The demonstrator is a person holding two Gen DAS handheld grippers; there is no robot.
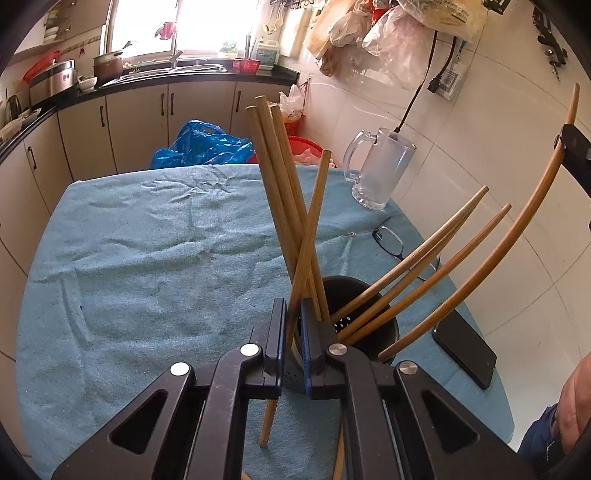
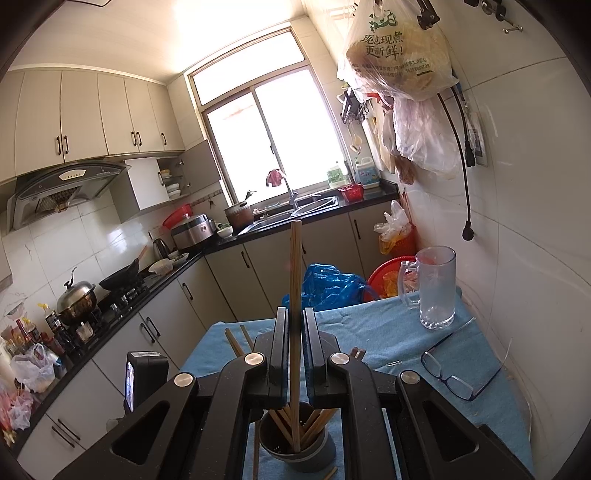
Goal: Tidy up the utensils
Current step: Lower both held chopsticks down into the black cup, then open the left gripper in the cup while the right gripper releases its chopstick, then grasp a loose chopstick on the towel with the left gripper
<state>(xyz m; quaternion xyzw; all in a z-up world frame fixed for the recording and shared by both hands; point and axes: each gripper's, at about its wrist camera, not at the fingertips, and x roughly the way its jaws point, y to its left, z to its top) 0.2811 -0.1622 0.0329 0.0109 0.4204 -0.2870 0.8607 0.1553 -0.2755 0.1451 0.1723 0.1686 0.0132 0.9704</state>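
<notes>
Bamboo chopsticks (image 1: 417, 266) already lean in the black holder (image 2: 295, 448) on the cloth (image 1: 147, 258), each gripper, left (image 1: 293, 332) and right (image 2: 295, 350), clenches one more, and a crooked drop could snag the leaning ones or tip it.

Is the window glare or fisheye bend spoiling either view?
Left wrist view: the window is blown out white, and the chopstick at the right edge bows strongly. Right wrist view: the window panes glare too, yet the held chopstick reads sharp and straight.
</notes>
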